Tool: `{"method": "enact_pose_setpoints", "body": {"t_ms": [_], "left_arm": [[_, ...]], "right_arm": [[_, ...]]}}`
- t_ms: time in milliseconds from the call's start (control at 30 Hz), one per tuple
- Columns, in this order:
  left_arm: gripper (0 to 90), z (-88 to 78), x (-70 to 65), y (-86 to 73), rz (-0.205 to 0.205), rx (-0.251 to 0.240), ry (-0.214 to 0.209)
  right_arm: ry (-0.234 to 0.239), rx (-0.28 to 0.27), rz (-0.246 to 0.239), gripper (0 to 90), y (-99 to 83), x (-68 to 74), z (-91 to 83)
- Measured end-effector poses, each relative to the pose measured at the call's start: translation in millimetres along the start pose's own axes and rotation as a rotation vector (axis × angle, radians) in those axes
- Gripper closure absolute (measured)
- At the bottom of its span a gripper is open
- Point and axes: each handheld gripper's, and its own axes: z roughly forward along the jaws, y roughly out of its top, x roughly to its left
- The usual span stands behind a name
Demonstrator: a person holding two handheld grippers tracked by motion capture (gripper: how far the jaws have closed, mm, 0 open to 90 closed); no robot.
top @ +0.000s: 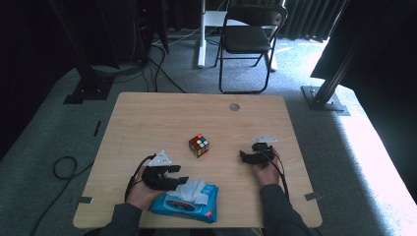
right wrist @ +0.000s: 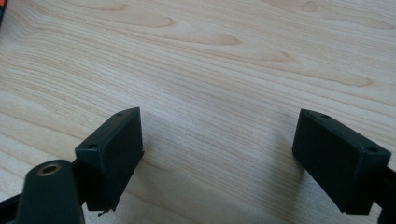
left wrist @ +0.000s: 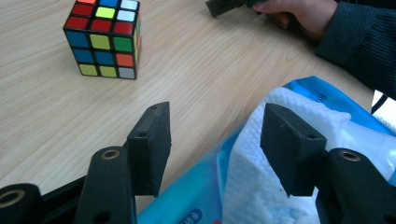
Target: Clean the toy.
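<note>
High view showed the rectangular light wooden table (top: 147, 118) with the person's forearms coming in from its near edge. The left gripper (top: 178, 178) lay at the left end of a flat blue plastic pack of wet wipes (top: 206, 209), which sat near the table's front edge with a crumpled white wipe (top: 194, 189) sticking up out of its top opening. From that height it was hard to tell whether a jaw tip touched the wipe or merely stood just beside it.

Left gripper view was clearer: the left gripper (left wrist: 215, 140) had its two black jaws apart, with the edge of the white wipe (left wrist: 247, 182) and the blue pack (left wrist: 187, 205) lying in the gap between them. The pads did not press on the wipe. The right-hand jaw stood in front of the wipe, and the left-hand one over bare wood.

A multicoloured plastic puzzle cube (top: 198, 145) stood upright near the middle of the table, well apart from both grippers and beyond the pack.

The right gripper (top: 246, 156) rested on the table to the right of the cube, held in the person's right hand (top: 268, 172). Its jaws (right wrist: 219, 154) were spread wide over bare wood grain, with nothing between them.
</note>
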Motion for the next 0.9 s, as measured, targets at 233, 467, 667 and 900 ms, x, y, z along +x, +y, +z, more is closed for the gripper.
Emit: {"method": "enact_pose_setpoints", "body": {"t_ms": [233, 467, 667, 900], "left_arm": [[46.0, 2.6, -7.4, -3.5, 0.01, 0.023, -0.019], [46.7, 1.6, -9.3, -7.5, -0.01, 0.024, -0.042], [52.5, 2.5, -13.2, -9.5, -0.01, 0.046, -0.071], [64.7, -1.4, -16.6, -10.7, 0.004, 0.065, -0.09]], "right_arm": [[0.0, 0.0, -0.001, 15.9, 0.0, -0.1, 0.0], [0.0, 0.0, 0.0, 15.9, 0.0, 0.0, 0.0], [0.0, 0.0, 0.0, 15.9, 0.0, -0.1, 0.0], [0.0, 0.0, 0.0, 15.8, 0.0, -0.1, 0.0]]}}
